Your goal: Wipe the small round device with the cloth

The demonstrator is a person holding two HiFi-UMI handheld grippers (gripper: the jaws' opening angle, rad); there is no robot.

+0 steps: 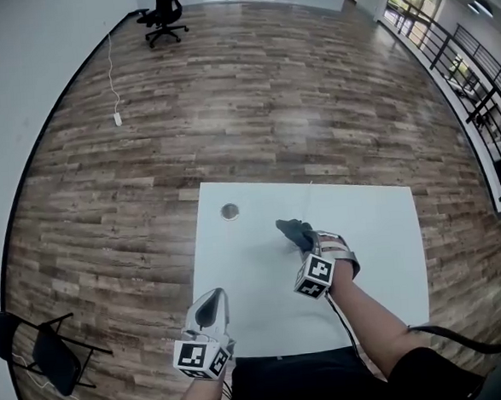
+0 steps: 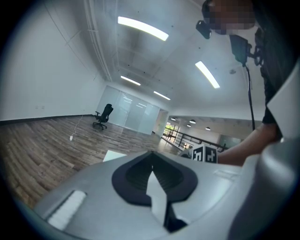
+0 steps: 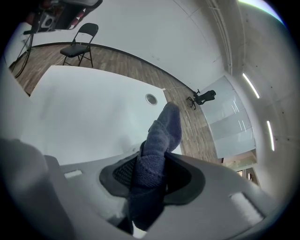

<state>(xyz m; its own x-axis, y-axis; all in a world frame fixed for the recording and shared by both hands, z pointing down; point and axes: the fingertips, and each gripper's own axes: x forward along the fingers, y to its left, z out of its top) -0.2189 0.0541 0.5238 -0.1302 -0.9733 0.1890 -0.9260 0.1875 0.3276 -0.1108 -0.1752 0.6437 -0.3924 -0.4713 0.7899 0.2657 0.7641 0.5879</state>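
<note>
A small round grey device [image 1: 229, 211] lies on the white table [image 1: 381, 228] near its far left corner; the right gripper view shows the device [image 3: 151, 99] too, beyond the cloth. My right gripper [image 1: 309, 242] hovers over the table's middle, shut on a dark blue-grey cloth [image 1: 294, 232] that sticks out past the jaws toward the device. In the right gripper view the cloth [image 3: 157, 150] fills the gap between the pads. My left gripper [image 1: 209, 308] is at the table's near left edge, tilted upward, its jaws closed together with nothing between them [image 2: 152, 176].
Wood floor surrounds the table. A black folding chair [image 1: 39, 351] stands at the left, an office chair [image 1: 162, 17] far back. A railing [image 1: 473, 77] runs along the right. A cable [image 1: 114, 85] lies on the floor.
</note>
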